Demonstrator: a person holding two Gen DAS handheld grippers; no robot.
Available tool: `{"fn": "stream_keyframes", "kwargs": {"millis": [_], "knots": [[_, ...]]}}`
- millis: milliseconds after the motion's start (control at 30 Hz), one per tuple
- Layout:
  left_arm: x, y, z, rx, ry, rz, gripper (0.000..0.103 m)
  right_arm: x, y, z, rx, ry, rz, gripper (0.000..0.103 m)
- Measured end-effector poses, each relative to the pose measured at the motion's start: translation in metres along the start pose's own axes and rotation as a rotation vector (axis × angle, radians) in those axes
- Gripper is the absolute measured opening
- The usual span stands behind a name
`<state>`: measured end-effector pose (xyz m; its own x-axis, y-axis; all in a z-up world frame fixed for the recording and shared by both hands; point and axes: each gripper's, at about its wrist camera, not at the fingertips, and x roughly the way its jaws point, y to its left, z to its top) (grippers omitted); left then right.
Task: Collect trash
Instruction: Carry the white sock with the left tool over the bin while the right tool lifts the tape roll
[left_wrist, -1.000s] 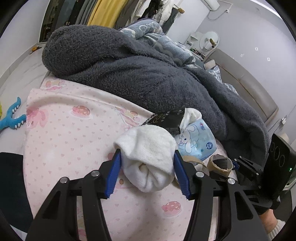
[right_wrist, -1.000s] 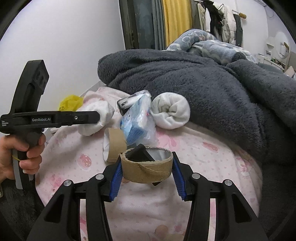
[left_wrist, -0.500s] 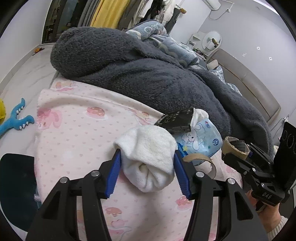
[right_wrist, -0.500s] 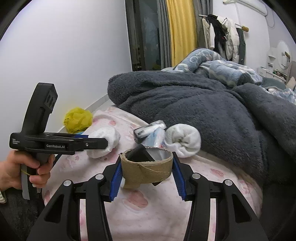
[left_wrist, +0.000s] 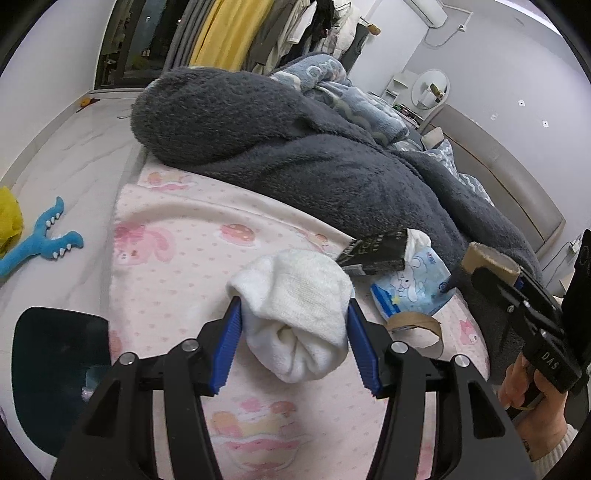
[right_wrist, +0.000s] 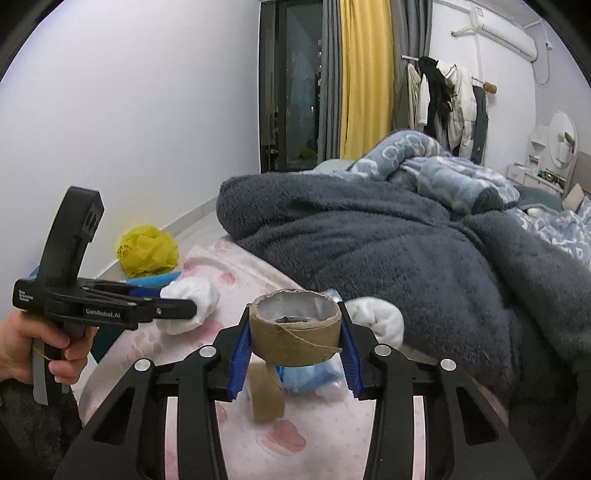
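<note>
left tool (left_wrist: 293, 334) grips a white sock (left_wrist: 295, 325) above the bed (left_wrist: 177, 266); right tool (right_wrist: 295, 339) clamps a cardboard roll (right_wrist: 295, 332). a tissue pack (left_wrist: 410, 291) lies nearby.

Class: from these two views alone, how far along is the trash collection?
Nothing shows as binned. In hand: the left gripper clamps a white sock; the right gripper clamps a cardboard roll. Left on the bed: a tissue pack, black packet, second roll, and another sock.

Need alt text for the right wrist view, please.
The right gripper clamps a brown cardboard tape roll above the pink patterned bedsheet. To its left, the left gripper holds a white rolled sock.
</note>
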<state>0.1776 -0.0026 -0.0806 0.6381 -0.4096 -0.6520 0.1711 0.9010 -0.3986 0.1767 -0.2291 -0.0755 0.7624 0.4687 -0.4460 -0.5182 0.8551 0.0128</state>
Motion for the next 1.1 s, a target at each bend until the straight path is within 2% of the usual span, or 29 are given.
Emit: {"fn": "stream_keyframes", "kwargs": {"millis": [400, 633, 1100], "knots": [[-0.027, 0.032, 0.001, -0.021, -0.027, 0.05, 0.058, 0.016, 0.029, 0.019, -0.008, -0.004, 0.063, 0.044], [-0.036, 0.059, -0.002, -0.009, -0.009, 0.159, 0.057, 0.031, 0.052, 0.03, 0.001, 0.01, 0.106, 0.044], [-0.054, 0.125, -0.018, -0.02, 0.038, 0.302, 0.053, 0.071, 0.109, 0.051, 0.019, 0.092, 0.197, 0.044]]}}
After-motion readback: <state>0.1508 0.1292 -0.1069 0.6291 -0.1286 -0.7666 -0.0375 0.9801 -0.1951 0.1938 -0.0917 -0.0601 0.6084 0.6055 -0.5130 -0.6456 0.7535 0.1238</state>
